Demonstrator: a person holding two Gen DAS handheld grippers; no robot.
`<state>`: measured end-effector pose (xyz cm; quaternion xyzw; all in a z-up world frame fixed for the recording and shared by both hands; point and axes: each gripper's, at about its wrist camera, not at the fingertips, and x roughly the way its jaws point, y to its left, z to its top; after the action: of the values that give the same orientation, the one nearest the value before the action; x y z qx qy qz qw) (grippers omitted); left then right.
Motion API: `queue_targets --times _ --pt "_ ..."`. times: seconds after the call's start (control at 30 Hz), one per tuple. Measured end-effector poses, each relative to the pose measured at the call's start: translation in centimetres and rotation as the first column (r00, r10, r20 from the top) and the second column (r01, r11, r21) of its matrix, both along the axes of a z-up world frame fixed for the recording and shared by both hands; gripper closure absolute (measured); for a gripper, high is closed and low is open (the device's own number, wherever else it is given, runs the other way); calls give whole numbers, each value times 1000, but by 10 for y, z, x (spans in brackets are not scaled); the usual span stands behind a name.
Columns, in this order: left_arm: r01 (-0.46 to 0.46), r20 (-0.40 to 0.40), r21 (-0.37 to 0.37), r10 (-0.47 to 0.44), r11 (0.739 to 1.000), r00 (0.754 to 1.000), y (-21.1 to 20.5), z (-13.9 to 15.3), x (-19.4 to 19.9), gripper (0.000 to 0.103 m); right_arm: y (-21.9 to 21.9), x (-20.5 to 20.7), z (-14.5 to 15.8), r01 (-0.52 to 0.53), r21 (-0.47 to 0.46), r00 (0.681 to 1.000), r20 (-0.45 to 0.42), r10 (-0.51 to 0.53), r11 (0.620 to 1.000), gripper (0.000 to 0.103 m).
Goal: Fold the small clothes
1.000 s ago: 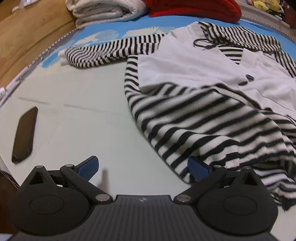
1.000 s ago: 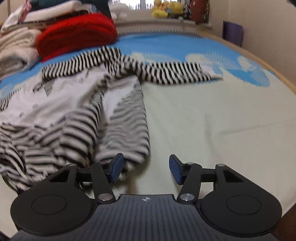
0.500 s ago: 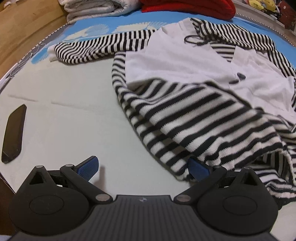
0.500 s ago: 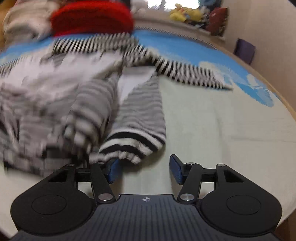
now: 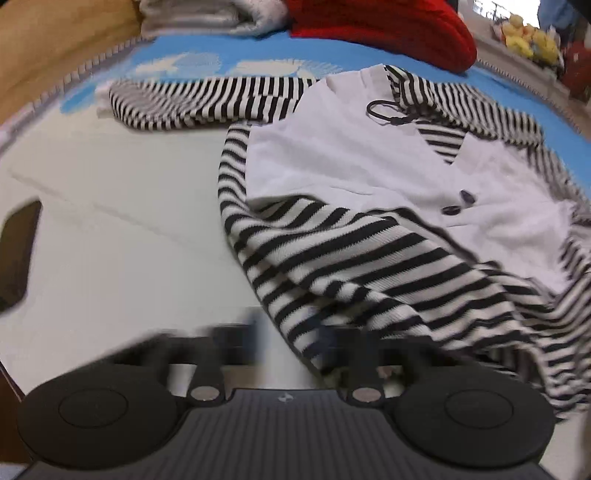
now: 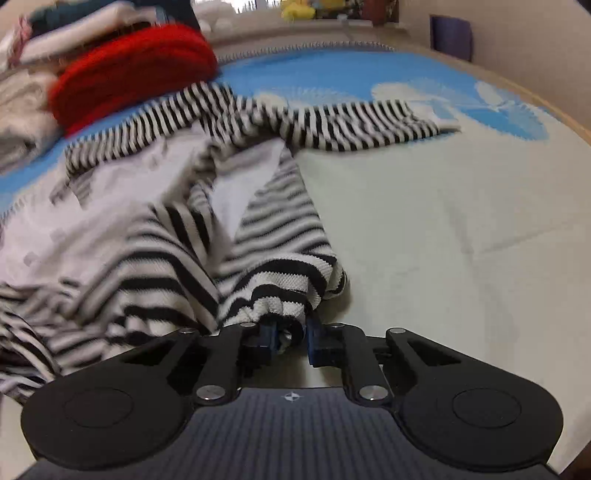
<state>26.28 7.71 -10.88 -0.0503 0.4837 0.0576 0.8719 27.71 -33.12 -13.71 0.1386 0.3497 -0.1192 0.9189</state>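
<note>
A black-and-white striped sweater with a white buttoned front [image 5: 369, 177] lies spread on the pale bed sheet [image 5: 122, 258]. Its hem is folded up over the white front. My left gripper [image 5: 291, 343] is at the sweater's lower left hem corner; its fingers are blurred and half closed around the striped edge. My right gripper [image 6: 290, 338] is shut on the sweater's lower right hem corner [image 6: 280, 291], which bunches between the blue pads. One striped sleeve [image 6: 362, 122] stretches out to the right, the other [image 5: 192, 99] to the left.
A red knit garment [image 5: 376, 26] and folded pale clothes [image 5: 210, 14] are stacked at the far edge, also in the right wrist view [image 6: 136, 74]. A dark phone [image 5: 16, 254] lies on the sheet at far left. A wooden floor [image 5: 48, 44] lies beyond the left edge.
Both grippers went from wide open to closing on the hem corners: the right one has shut on the fabric, the left one's fingers are mid-motion inward. The sweater's hem has bunched.
</note>
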Motion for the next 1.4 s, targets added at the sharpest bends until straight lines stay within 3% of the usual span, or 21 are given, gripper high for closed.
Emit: queue_targets --times 0.1,0.23,0.33,0.37,0.4,0.5,0.63,0.73,0.83,0.87,0.93,0.97,1.0,1.13,1.23,1.3,1.4 --pt "-14 10 -140 15 990 1000 22 18 -15 103 0 -16 25 -25 5 996 90 25 1000 90" --pt "46 107 -142 -31 989 994 29 46 -35 101 -5 -50 61 -70 71 981 186 56 995 90" --pt "97 61 -167 -88 981 994 18 36 -36 67 -6 -60 71 -63 43 976 212 52 997 90" --pt "113 42 -165 -107 980 993 12 29 -37 46 -6 -59 70 -56 48 978 202 45 997 90" --pt "142 38 -144 -138 979 990 5 21 -37 40 -8 -58 70 -52 64 981 193 39 997 90" --pt "216 -10 -83 -217 973 976 -17 -4 -31 40 -11 -49 71 -51 105 985 167 33 993 91" --pt "167 -18 -33 -168 985 986 -27 -25 -8 40 -15 -42 86 -87 84 978 197 69 993 91" --pt "133 5 -87 -133 987 991 -25 -20 7 41 -17 -38 91 -107 53 964 249 91 993 91" --pt "133 92 -100 -124 986 988 -26 0 12 42 -25 -30 82 -97 57 960 270 78 994 91" --pt "135 119 -100 -123 986 985 -28 5 14 47 -28 -25 77 -84 57 967 247 67 995 91" --pt "148 142 -110 -132 983 981 -31 9 19 70 -35 -14 71 -61 62 977 206 47 996 91" --pt "143 134 -121 -127 982 983 -32 8 21 90 -38 -10 70 -53 65 979 200 39 997 91" --pt "135 127 -137 -118 981 985 -32 7 23 100 -40 -6 69 -46 64 980 196 33 997 91" --pt "120 155 -164 -95 979 983 -33 14 20 100 -40 -3 66 -44 52 982 184 34 998 91" --pt "111 161 -278 -68 954 985 -20 18 18 94 -37 -7 65 -50 35 983 178 43 998 91" --pt "102 148 -369 -49 924 988 -10 16 14 65 -37 -9 64 -49 39 984 171 41 998 91" --pt "81 135 -364 -33 928 990 -12 9 17 54 -38 -13 60 -44 48 987 159 36 998 90"
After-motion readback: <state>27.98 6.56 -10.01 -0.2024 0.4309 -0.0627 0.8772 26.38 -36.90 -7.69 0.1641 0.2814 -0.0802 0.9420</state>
